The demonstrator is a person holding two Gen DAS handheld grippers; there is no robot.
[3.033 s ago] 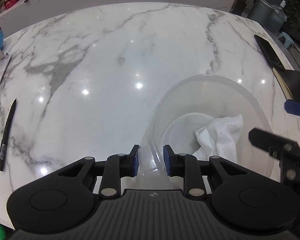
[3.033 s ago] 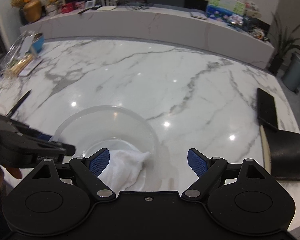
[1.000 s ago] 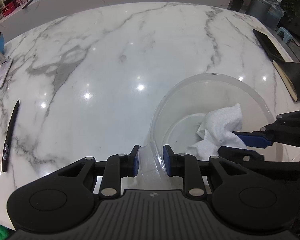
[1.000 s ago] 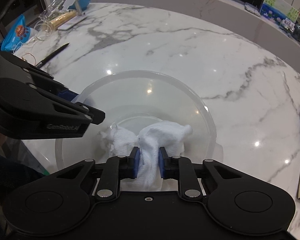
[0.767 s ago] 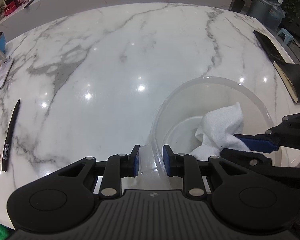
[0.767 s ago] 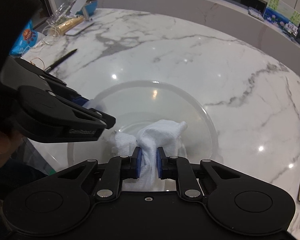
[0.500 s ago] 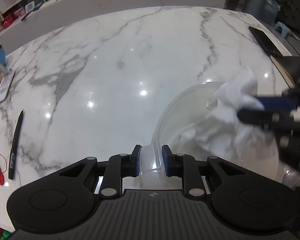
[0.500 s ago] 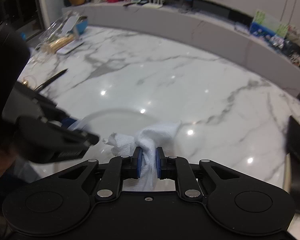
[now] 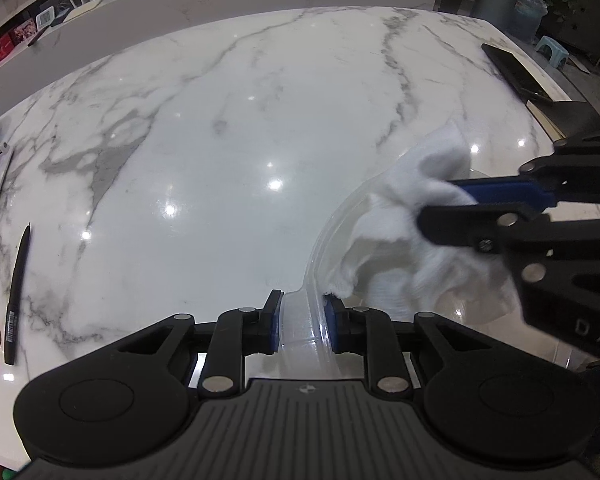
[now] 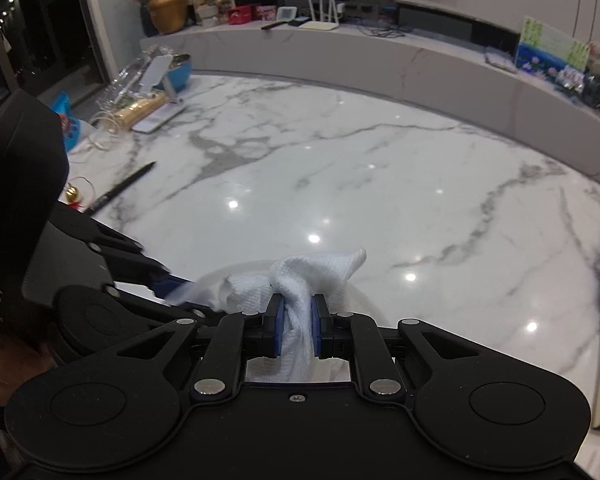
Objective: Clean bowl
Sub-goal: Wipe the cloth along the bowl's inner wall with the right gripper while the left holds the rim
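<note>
Gleaming clear plastic bowl (image 9: 328,236) — crumpled white cloth (image 9: 420,208) over its rim.

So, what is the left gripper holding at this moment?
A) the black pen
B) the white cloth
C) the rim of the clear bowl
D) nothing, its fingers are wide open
C: in the left wrist view the left gripper is shut on the rim of the clear bowl, while the white cloth is pinched in the right gripper and the black pen lies apart on the table.
</note>
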